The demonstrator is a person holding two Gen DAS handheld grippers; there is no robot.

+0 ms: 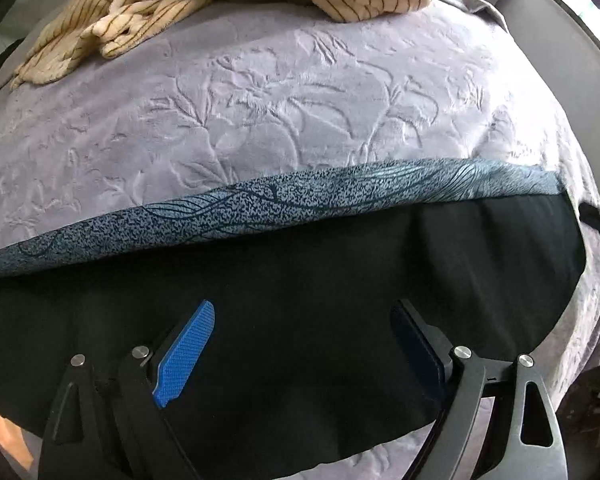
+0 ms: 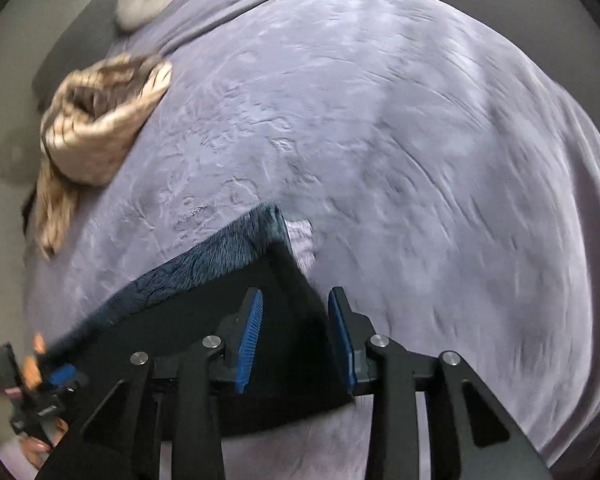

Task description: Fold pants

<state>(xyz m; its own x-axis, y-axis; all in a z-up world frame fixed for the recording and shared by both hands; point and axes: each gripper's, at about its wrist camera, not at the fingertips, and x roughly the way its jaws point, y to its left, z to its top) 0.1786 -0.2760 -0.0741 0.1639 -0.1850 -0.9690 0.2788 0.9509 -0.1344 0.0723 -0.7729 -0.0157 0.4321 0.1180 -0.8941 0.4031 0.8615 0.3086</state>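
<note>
Black pants (image 1: 284,280) with a blue patterned side band (image 1: 300,196) lie flat along the near edge of a bed covered by a lilac embossed blanket (image 1: 260,100), as a person works a handheld gripper in each hand. The left gripper (image 1: 304,332) hangs over the middle of the dark cloth, its jaws wide apart and gripping nothing. The right gripper (image 2: 296,320) stands over the end of the pants (image 2: 228,304), jaws partly apart astride the corner edge, the pads not seen pressing on the cloth. The step appears to be taking hold for a fold: it would go best if each gripper pinches every layer close to the edge, both lift together, and the patterned band is kept straight so the halves meet squarely. The plush blanket may drag on the fabric. Cream striped garments (image 1: 112,20) are heaped at the bed's far side; the right wrist view is blurred, with a grey floor beyond the bed.
</note>
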